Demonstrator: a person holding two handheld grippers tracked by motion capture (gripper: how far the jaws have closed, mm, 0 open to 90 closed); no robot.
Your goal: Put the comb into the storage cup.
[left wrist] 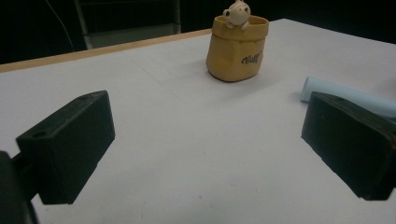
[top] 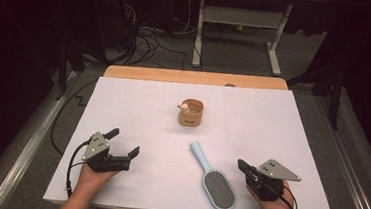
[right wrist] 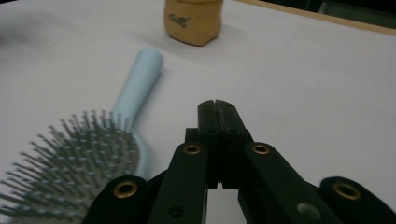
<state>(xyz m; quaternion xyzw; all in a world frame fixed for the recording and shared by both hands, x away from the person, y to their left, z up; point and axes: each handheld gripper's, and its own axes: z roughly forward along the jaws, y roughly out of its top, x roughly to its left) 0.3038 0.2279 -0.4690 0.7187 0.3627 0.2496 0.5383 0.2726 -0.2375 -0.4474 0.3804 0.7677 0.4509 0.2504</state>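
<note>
The right hand-held gripper (top: 241,164) rests on the white surface (top: 138,101) with its jaws pressed together on nothing, just beside the light blue hairbrush (top: 211,176). The left hand-held gripper (top: 124,143) stands wide, empty. A tan pouch-shaped holder (top: 190,113) sits farther back.

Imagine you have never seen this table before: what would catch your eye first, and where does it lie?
The light blue hairbrush lies bristles up on the white table, just left of the right gripper, whose fingers are pressed shut on nothing. Farther back, near the middle, stands a small tan pouch-shaped holder with a little figure peeking over its rim. The left gripper rests open at the near left.
</note>
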